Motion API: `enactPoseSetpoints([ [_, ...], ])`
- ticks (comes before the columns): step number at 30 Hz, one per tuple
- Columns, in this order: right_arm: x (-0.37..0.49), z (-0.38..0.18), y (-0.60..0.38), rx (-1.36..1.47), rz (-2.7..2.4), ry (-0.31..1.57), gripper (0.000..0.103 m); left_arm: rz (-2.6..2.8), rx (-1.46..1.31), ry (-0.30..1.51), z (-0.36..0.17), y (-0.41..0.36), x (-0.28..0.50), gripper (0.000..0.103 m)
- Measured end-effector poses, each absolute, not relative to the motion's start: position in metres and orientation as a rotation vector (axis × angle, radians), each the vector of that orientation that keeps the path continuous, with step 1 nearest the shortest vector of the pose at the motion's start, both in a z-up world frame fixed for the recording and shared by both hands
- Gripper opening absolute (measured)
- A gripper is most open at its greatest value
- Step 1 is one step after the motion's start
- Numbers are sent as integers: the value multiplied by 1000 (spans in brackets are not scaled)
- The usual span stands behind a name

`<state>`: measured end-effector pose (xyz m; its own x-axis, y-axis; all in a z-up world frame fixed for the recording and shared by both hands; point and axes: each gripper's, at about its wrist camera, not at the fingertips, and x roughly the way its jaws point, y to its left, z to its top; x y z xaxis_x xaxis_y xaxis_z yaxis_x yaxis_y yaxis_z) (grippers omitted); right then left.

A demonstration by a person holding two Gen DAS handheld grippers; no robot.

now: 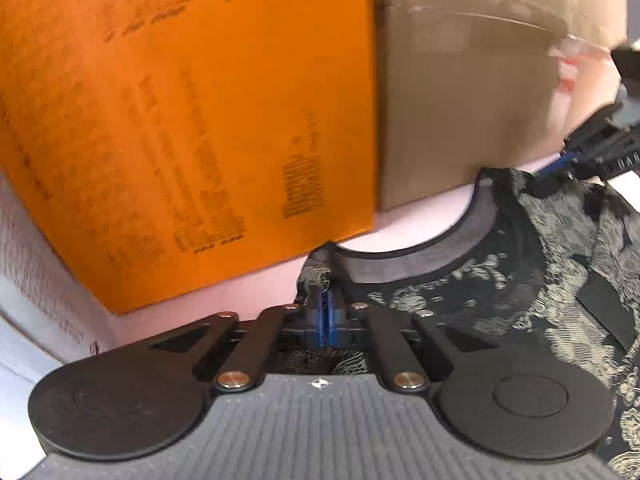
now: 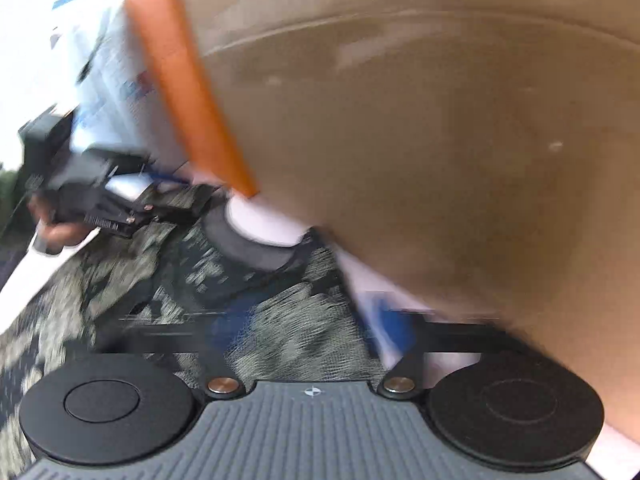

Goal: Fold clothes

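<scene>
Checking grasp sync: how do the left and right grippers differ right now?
The left gripper has its fingers pressed together, pinching the patterned garment beside its collar; the right gripper has its fingers apart, with fabric between them. The left gripper's view is sharp; the right gripper's is motion-smeared. Both sit at the garment's neck end.

dark floral-patterned top (image 1: 500,280), flat, neckline beside boxes
</scene>
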<state>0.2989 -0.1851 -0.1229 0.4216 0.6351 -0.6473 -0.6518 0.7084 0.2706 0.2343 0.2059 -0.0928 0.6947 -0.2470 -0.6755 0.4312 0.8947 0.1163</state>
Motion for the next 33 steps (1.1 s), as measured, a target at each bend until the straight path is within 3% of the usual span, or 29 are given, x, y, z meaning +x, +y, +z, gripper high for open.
enactPoseSetpoints([
  [7,270,-90,-190,84,889,785,3,-393,324,587,-43,200,188,2],
  [14,167,-26,-198,131,1008,696,3,-414,465,459,6,217,61,2],
  [18,85,-13,-195,92,1053,694,3,-425,530,493,-4,226,-18,2],
  [22,17,-43,-190,45,1037,786,4,-457,552,625,-34,233,-78,5],
  [25,-19,-71,-189,51,993,861,16,-463,541,692,-47,239,-106,6],
  [28,-44,-82,-198,78,949,873,40,-433,497,697,-40,253,-123,19],
  [30,-50,-77,-202,100,930,848,44,-404,458,690,-34,262,-129,30],
  [33,-53,-72,-207,135,894,792,52,-342,393,661,-22,265,-130,35],
])
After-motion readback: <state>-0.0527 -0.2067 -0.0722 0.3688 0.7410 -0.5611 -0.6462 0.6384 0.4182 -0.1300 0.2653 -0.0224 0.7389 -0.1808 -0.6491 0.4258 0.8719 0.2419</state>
